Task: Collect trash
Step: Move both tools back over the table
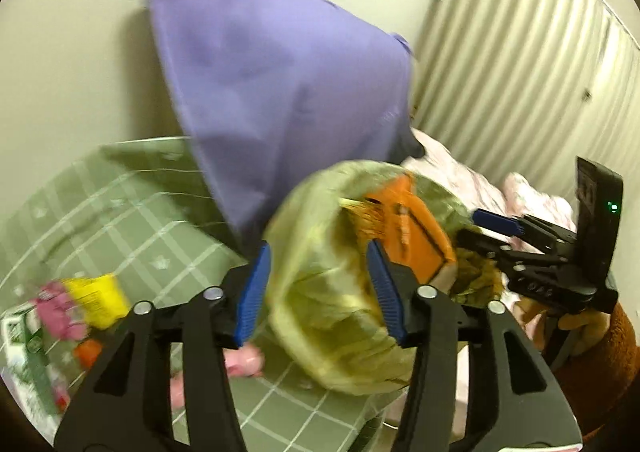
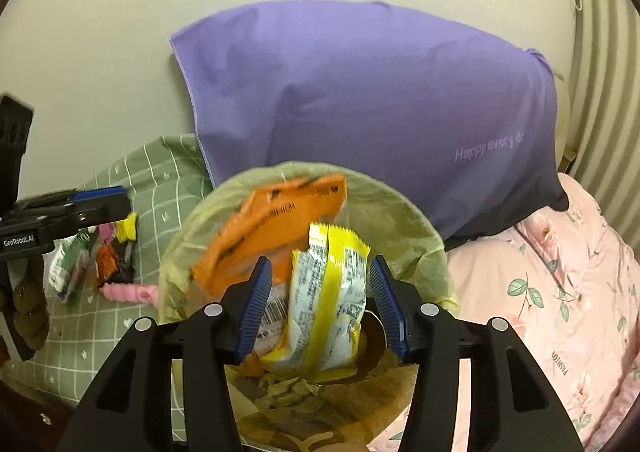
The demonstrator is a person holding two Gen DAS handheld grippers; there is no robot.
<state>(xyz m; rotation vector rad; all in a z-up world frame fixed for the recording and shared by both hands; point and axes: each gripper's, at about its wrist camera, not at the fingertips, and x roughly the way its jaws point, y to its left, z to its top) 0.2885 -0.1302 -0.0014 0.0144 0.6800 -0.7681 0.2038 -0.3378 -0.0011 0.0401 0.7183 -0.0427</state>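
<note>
A bin lined with a yellow-green bag [image 2: 400,212] stands by the bed; it also shows in the left wrist view [image 1: 320,292]. An orange wrapper [image 2: 280,216] lies inside it, also seen from the left [image 1: 416,228]. A yellow-and-white snack packet [image 2: 328,304] sits between my right gripper's open fingers [image 2: 320,304], over the bin's mouth; no pad touches it. My left gripper [image 1: 320,292] is open in front of the bin's side, empty. Loose wrappers [image 1: 80,304] lie on the green checked bedding, also in the right wrist view [image 2: 108,252].
A purple pillow [image 2: 360,112] leans on the wall behind the bin. Pink floral bedding [image 2: 560,292] lies to the right. A curtain [image 1: 520,72] hangs at the right. Green checked bedding [image 1: 120,212] covers the left.
</note>
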